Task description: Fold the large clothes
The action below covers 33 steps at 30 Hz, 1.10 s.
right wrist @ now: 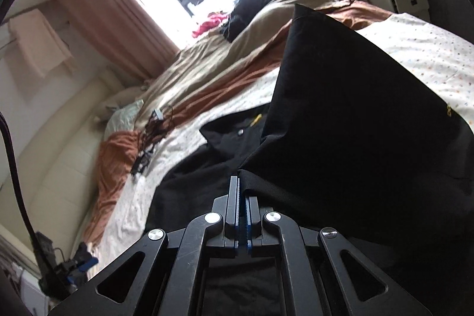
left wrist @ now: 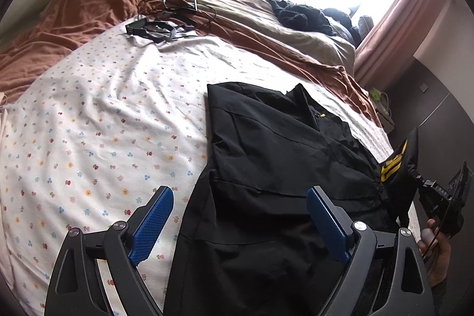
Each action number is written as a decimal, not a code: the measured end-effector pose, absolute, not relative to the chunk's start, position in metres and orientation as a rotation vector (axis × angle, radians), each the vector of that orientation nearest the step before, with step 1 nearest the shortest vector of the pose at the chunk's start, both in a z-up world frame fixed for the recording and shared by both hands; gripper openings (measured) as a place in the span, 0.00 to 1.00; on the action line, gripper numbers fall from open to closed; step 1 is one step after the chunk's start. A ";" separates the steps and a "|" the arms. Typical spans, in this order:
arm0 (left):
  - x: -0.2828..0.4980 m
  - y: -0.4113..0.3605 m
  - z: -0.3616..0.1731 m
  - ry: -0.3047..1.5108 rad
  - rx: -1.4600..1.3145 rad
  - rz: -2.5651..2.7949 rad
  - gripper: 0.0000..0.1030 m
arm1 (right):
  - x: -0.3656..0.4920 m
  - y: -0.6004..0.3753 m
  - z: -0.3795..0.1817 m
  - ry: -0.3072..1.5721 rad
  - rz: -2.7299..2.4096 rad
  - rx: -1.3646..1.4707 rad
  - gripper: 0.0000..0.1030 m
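Bed (left wrist: 97, 138) with floral sheet carries a black garment (left wrist: 266, 168), spread flat on the sheet near the bed's right edge. One part of the garment is lifted, clamped in the right hand-held gripper (right wrist: 241, 191), jaws pinched tight on the cloth. Left hand-held gripper (left wrist: 240, 215) hangs above the garment's lower part, jaws wide, nothing between them. Tangle of black cables (left wrist: 166, 19) further up the bed.

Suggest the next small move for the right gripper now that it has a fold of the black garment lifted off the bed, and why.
Probably carry the pinched fold across and lay it on the body of the black garment. The right gripper is shut on the cloth, which hangs raised above the floral sheet, while the rest lies flat. The left gripper hovers open over the garment, holding nothing, free to steady it.
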State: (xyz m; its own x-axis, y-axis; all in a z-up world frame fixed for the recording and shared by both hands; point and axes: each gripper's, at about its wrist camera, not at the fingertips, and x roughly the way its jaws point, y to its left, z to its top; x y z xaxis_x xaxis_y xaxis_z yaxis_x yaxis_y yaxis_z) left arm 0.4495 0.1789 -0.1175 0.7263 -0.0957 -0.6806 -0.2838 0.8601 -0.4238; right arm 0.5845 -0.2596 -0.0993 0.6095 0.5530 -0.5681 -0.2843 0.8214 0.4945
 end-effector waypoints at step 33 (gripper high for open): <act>0.447 0.190 -0.125 0.785 -0.531 0.150 0.89 | 0.579 -0.451 -0.179 0.881 -0.068 0.851 0.70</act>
